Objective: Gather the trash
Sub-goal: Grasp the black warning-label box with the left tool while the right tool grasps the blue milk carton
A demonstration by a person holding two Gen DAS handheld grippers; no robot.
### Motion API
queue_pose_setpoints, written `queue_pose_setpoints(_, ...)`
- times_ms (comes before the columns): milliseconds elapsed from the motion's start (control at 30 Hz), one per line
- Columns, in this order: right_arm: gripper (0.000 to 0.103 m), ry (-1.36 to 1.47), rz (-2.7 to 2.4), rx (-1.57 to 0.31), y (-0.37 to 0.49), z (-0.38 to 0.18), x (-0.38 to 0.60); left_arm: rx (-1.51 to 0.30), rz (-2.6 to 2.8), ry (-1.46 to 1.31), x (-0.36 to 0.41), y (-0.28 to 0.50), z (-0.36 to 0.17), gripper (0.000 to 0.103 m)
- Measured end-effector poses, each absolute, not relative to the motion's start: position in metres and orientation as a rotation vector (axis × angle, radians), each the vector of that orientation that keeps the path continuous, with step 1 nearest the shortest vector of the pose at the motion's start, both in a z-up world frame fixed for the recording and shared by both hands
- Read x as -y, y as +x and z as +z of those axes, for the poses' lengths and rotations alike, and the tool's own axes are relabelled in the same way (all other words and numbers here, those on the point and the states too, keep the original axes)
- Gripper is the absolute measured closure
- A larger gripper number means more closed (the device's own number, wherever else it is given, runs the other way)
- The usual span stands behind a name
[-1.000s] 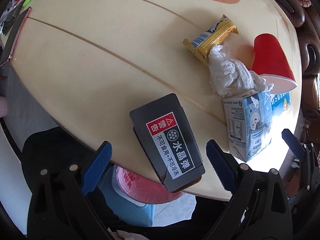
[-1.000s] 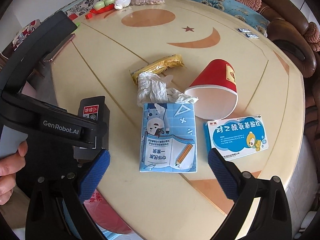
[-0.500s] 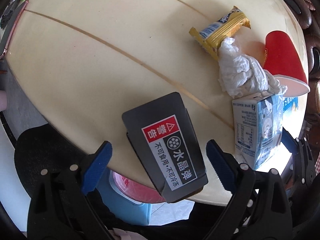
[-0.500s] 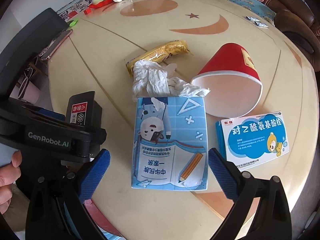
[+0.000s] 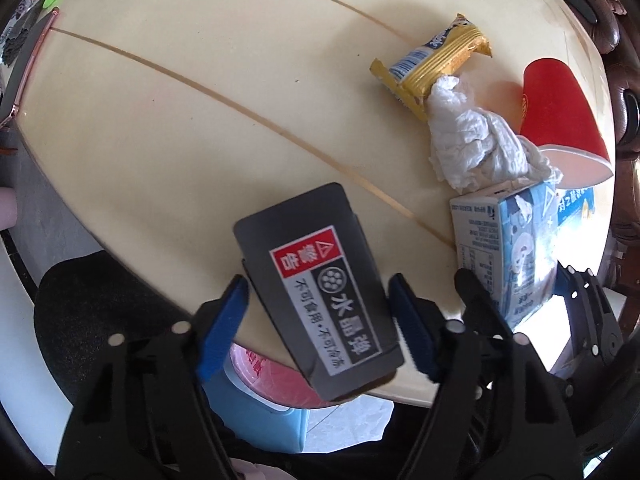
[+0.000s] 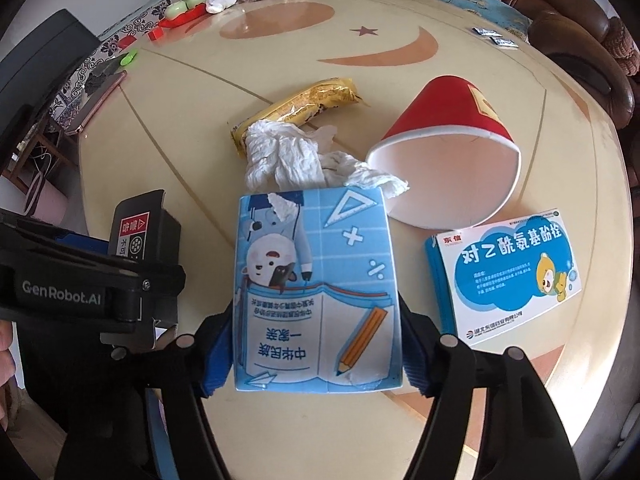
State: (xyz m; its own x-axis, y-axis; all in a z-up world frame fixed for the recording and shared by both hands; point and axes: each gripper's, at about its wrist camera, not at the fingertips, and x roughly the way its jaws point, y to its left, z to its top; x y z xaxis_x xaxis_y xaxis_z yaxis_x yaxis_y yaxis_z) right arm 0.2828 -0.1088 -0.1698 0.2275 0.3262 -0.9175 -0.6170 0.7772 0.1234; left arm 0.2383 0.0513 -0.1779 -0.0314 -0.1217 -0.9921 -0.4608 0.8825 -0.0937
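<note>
My left gripper (image 5: 320, 320) is shut on a black box (image 5: 316, 280) with a red warning label, at the table's near edge. It also shows in the right wrist view (image 6: 140, 232). My right gripper (image 6: 316, 344) is shut on a blue milk carton (image 6: 316, 280) lying flat, also seen in the left wrist view (image 5: 516, 256). Behind the carton lie a crumpled white tissue (image 6: 296, 156), a yellow snack wrapper (image 6: 304, 100), a tipped red paper cup (image 6: 448, 140) and a blue medicine box (image 6: 508, 272).
The round cream table (image 6: 400, 8) carries bags and small items at its far rim and a phone (image 6: 96, 104) at the left. A bin with a red bag (image 5: 272, 380) stands below the near edge. A brown sofa (image 6: 580, 40) is beyond.
Both grippers moved forward and closed: the left onto the black box, the right onto the blue carton. Both were wide open earlier.
</note>
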Motion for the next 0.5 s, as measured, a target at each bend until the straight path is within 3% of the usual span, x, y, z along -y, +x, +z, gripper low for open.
queue_pose_setpoints(500, 0.037, -0.236, 0.622, -1.151, 0.267, -0.150, 0.128, -1.520, 0.212, -0.437, -0.052, 0.233, -0.156, 0.042)
